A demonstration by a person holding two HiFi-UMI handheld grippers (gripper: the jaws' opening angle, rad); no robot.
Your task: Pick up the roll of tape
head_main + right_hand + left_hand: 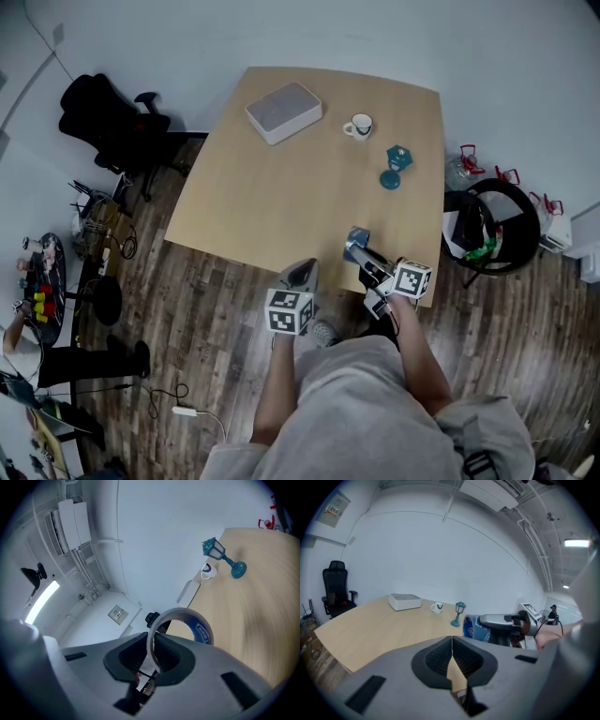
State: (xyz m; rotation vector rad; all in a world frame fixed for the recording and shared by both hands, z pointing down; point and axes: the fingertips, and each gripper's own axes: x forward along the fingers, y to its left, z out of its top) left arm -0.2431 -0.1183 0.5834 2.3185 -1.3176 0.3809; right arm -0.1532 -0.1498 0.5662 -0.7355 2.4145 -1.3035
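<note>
Right hand-held gripper [151,641] pinches the thin-walled, seemingly blue-printed roll of tape [202,631]; left hand-held gripper [452,649] pressed together.

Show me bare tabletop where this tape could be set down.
Bare: left and middle of the table, between the white box and the near edge. Crowded: far right, around the mug and lantern.

Looks along the left gripper [452,641], jaws pressed together with nothing between. Ahead and to the left, takes in a table [370,620] bearing a white box [405,601] at the far end, a mug [436,607] just right of it, and a teal lantern [458,613] nearer. Close ahead to the right, catches the right gripper [481,623] lying level, blue tape [471,629] at its tip, a hand [551,637] behind. Far left, finds a black chair [335,585].
</note>
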